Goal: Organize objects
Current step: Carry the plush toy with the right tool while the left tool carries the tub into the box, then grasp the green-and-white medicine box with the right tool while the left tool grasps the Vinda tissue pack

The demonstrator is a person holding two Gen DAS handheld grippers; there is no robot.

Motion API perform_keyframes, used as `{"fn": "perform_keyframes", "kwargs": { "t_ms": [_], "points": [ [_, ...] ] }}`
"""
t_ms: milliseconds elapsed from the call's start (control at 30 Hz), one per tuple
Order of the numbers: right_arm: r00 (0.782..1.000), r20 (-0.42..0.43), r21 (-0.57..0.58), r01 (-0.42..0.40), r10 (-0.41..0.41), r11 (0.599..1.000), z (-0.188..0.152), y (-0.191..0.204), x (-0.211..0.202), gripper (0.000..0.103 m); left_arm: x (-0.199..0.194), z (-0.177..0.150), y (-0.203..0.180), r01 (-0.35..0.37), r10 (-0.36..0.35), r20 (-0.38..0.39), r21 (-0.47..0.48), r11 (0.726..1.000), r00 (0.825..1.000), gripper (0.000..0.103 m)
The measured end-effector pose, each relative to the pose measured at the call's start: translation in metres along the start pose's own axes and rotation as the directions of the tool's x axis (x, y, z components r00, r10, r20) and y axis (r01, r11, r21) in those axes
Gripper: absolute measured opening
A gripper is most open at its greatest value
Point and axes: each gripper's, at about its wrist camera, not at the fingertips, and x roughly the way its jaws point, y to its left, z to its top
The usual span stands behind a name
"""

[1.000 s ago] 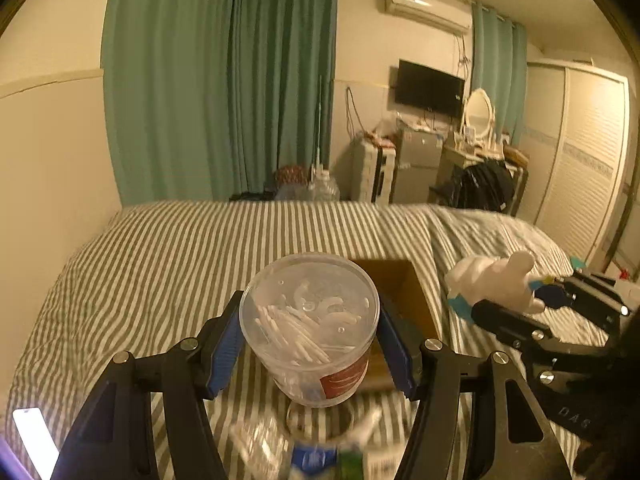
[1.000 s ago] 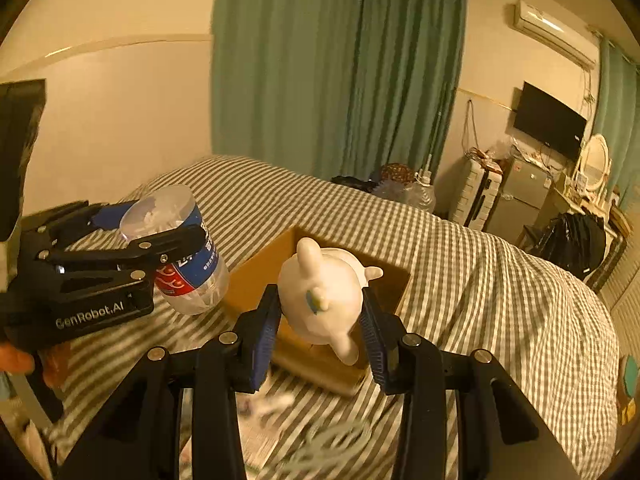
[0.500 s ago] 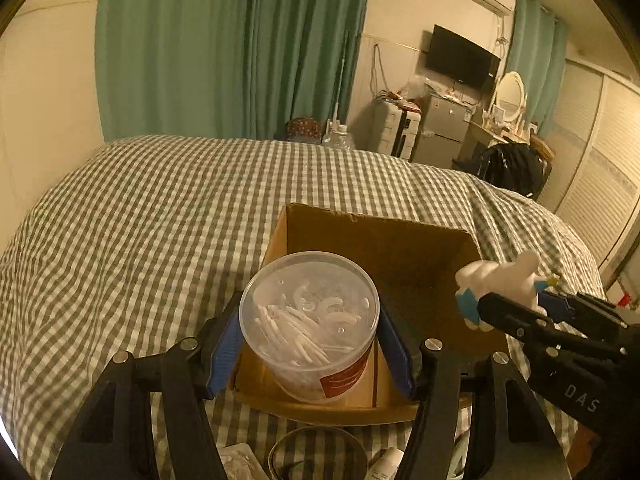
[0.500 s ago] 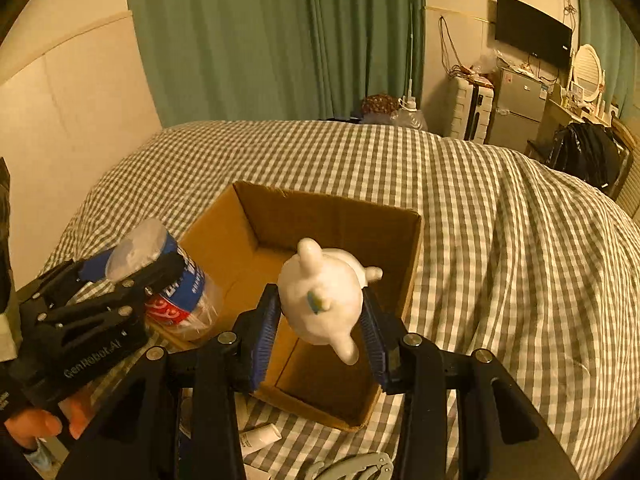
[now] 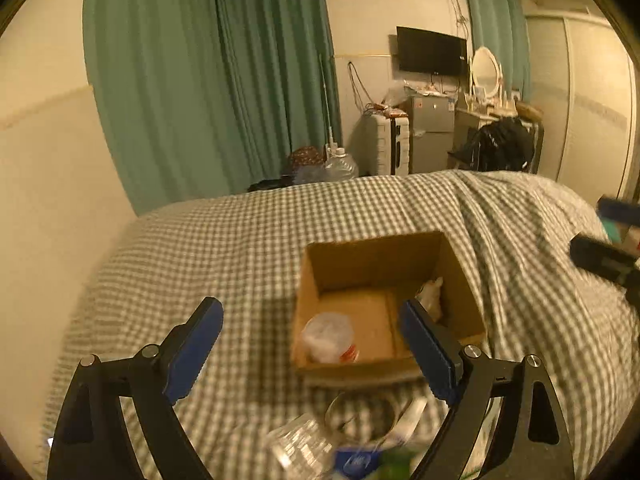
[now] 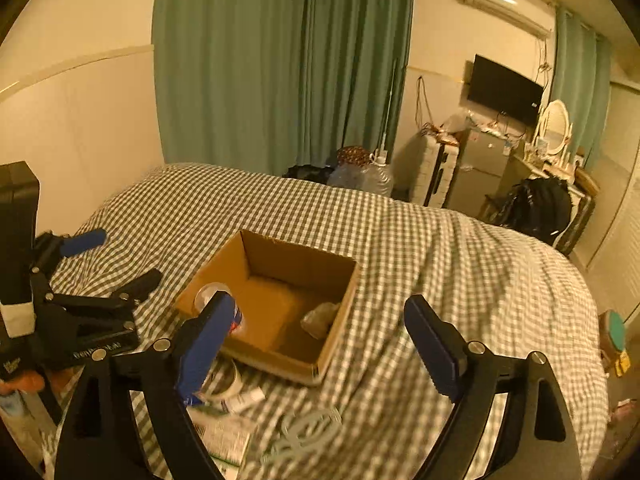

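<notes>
Now the clear plastic tub (image 5: 329, 338) with its red label lies in the near left corner of the open cardboard box (image 5: 384, 264), and the white toy figure (image 5: 430, 300) sits in the right corner, apart from it. Both grippers hang empty above the checked bedspread (image 5: 200, 248), the left gripper (image 5: 310, 354) with its blue pads spread wide and the right gripper (image 6: 316, 340) likewise wide. Blurred clutter lies on the bedspread just in front of the box, including a roll of tape (image 6: 228, 380).
</notes>
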Motion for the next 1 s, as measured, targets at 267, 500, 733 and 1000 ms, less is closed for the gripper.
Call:
{"fn": "perform_keyframes", "kwargs": {
  "t_ms": [267,500,733,1000],
  "points": [
    [1.000,-0.009,0.019,0.004,-0.004,1.000,-0.034,0.019,-0.049,0.101,-0.081,-0.039,0.026,0.029,-0.024,0.071,-0.067,0.997,0.997,0.103],
    [0.994,-0.092,0.044,-0.051,0.055,0.998,-0.091,0.054,-0.023,0.103,-0.071,-0.095,0.034,-0.028,0.030,0.012,-0.176,0.984,0.999,0.103],
    [0.943,-0.319,0.011,-0.096,0.095,0.995,-0.143,0.088,0.054,0.103,-0.028,-0.150,0.014,-0.115,0.107,-0.061,-0.142,0.983,0.992,0.103],
    [0.912,-0.392,0.033,-0.119,0.122,0.992,-0.169,0.099,0.084,0.103,0.000,-0.186,0.020,-0.122,0.094,-0.173,-0.157,0.980,0.980,0.103]
  ]
}}
